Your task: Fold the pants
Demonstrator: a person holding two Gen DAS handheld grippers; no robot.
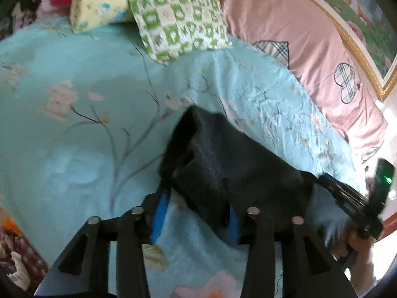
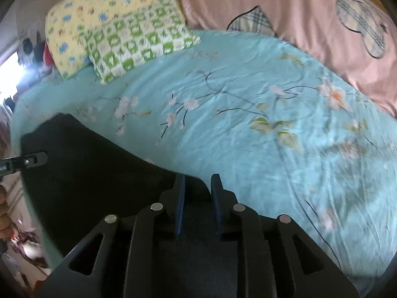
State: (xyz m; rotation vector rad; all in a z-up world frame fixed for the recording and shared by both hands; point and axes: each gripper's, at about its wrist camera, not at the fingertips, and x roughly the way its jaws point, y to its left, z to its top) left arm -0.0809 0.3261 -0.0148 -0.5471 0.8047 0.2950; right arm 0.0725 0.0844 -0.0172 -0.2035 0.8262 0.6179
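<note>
Left cam: my left tongs (image 1: 196,213) stand half open around a soft, floppy fold of the black pants (image 1: 223,164) on the bed (image 1: 74,129), hem looks the best hold; right cam: right tongs (image 2: 197,198) narrow, pants under them, grip unclear.

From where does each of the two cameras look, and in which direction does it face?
Left wrist view: sits on the left gripper, looks down over the turquoise bedsheet toward the pillows; its open fingers straddle the black pants; the right gripper and a hand show at right.
Right wrist view: sits on the right gripper, looks down across the same bed; fingers apart at the pants' edge; the left gripper's tip shows at left.
Shared: pants, bedsheet, green checked pillow, yellow pillow, pink quilt.
</note>
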